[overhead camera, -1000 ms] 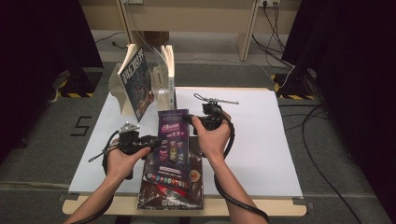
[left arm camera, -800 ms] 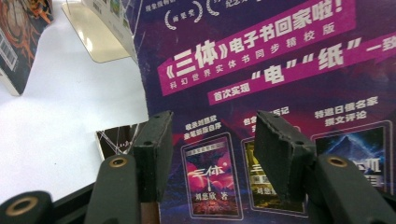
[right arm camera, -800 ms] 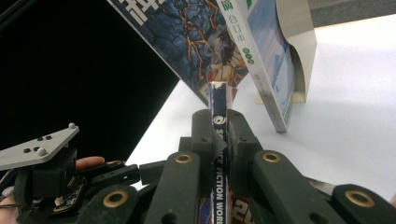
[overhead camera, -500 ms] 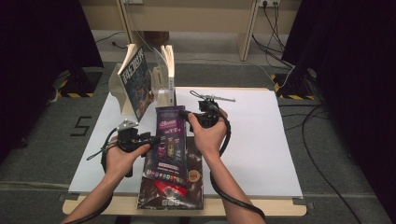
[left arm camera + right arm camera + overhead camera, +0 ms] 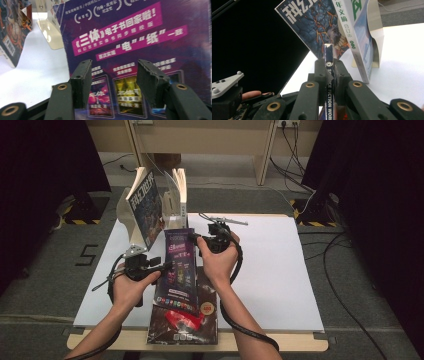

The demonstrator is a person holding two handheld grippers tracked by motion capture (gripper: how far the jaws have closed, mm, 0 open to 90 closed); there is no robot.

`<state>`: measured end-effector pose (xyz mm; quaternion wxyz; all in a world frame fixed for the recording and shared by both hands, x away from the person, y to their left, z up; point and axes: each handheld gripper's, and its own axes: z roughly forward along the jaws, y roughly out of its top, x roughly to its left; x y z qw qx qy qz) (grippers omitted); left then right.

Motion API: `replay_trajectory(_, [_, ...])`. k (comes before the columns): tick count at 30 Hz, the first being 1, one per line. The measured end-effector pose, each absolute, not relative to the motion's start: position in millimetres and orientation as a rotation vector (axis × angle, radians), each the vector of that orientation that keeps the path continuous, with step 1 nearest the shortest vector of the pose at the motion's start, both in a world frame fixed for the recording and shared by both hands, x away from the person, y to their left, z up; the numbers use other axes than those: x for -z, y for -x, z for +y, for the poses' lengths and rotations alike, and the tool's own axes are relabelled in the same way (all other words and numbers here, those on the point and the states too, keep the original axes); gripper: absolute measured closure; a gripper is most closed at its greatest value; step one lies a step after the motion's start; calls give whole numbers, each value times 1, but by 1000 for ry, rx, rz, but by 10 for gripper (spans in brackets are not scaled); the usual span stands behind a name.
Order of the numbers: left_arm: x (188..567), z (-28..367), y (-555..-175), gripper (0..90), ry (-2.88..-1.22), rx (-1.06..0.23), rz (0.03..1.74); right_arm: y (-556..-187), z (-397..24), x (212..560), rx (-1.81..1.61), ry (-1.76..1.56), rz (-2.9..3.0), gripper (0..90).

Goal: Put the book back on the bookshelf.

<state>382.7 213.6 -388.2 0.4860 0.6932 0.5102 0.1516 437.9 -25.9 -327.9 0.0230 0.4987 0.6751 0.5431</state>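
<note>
- Since the earlier high-view frames, the purple magazine (image 5: pixel 180 270) has tipped a little further off the table, its far end lifted toward the bookstand, while both hands have kept almost to their places; the left gripper's jaws have just eased slightly wider.
- The right gripper (image 5: pixel 200 241) is clamped on the purple magazine's right-hand edge near its far end; in the right gripper view the thin spine (image 5: pixel 328 75) stands upright between the two pads, pinched from both sides.
- The left gripper (image 5: pixel 167 266) sits at the magazine's left edge, about halfway along; in the left gripper view its jaws stand apart with the printed cover (image 5: pixel 140 42) behind them and nothing pressed between the pads, so it grips nothing.
- The magazine's long axis runs near to far, its near end resting on a darker magazine with a red mark (image 5: pixel 185 322) lying flat at the table's near edge.
- The deciding relation: the bookstand (image 5: pixel 170 200) lies far and slightly left of the held magazine, with a blue-covered magazine (image 5: pixel 147 212) leaning on its left side and a white-spined book (image 5: pixel 359 42) upright on its right; the gap between them lies almost in line with the magazine's long axis.
- The right hand is nearer that slot and carries the load; the judgement is that the next move calls for standing the magazine upright and sliding it away into the gap.
</note>
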Motion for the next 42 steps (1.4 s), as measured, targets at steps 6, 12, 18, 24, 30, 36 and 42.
replay_trajectory(6, [386, 213, -383, 449, -1699, -376, 1234, -441, -21, 325, -1679, -1537, 2084, 841])
replay_trajectory(12, [384, 213, -383, 448, -1696, -366, 1233, -442, -16, 324, -1677, -1526, 2079, 840])
replay_trajectory(18, [380, 210, -383, 445, -1693, -360, 1222, -444, -12, 321, -1670, -1518, 2067, 840])
replay_trajectory(24, [374, 206, -384, 444, -1692, -365, 1206, -446, -6, 316, -1659, -1498, 2060, 841])
replay_trajectory(30, [366, 200, -385, 442, -1693, -359, 1181, -447, -1, 315, -1650, -1486, 2056, 841])
replay_trajectory(36, [359, 193, -385, 441, -1691, -352, 1153, -447, 2, 316, -1650, -1478, 2048, 841])
replay_trajectory(42, [356, 185, -382, 427, -1696, -352, 1129, -448, 4, 317, -1639, -1472, 2054, 840])
